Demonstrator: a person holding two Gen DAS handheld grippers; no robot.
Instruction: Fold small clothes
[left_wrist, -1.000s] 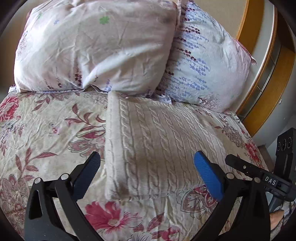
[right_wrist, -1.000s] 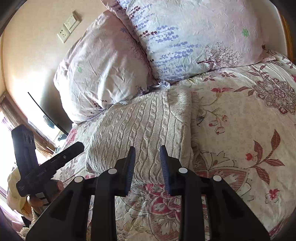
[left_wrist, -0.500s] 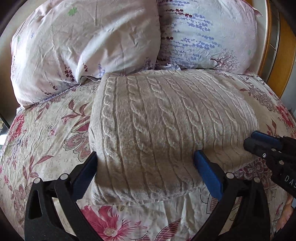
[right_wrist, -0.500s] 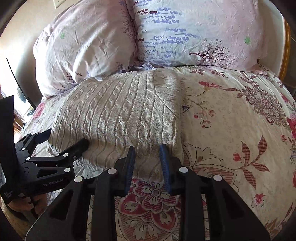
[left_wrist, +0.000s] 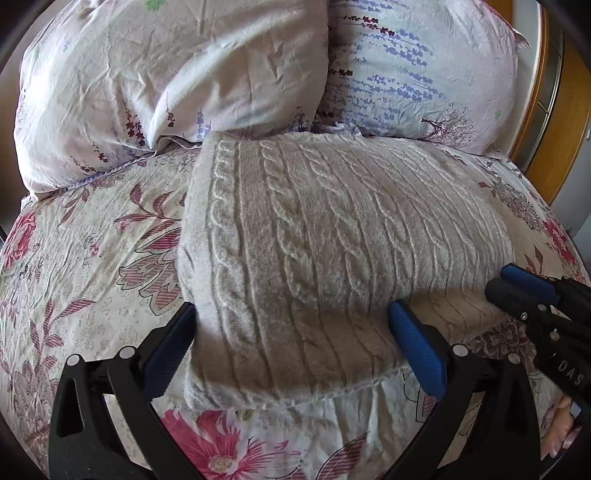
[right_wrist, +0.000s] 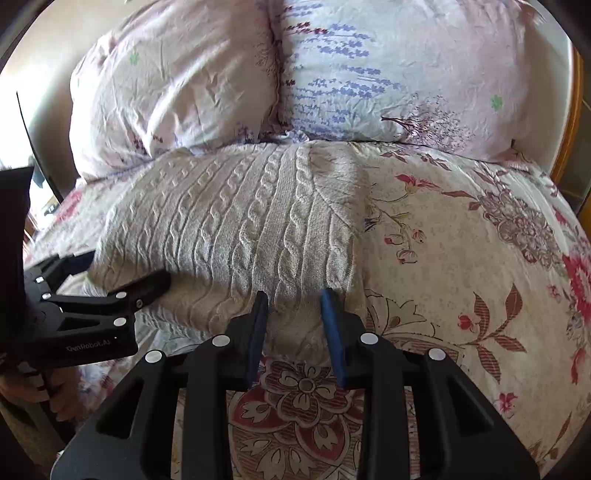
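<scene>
A: Start at the jaws. What are they doing?

B: The left gripper (left_wrist: 291, 332) has its jaws spread wide, straddling the near edge of the cream cable-knit sweater (left_wrist: 332, 240), one blue pad at its near-left corner. It pinches nothing. The right gripper (right_wrist: 293, 325) sits at the near-right corner; its jaws are opening, with a bit of knit between the blue pads (right_wrist: 332, 325), seemingly not pressed.

A: Why both on that edge?

B: My guess: the sweater already lies as a tidy rectangle, so each corner is covered to take the near hem and fold it over.

A: And around it?

B: It lies flat on a cream bedspread with red flowers (right_wrist: 461, 258), its far edge touching two crumpled floral pillows (left_wrist: 166, 85). A wooden headboard edge (left_wrist: 565, 110) curves at right.
</scene>
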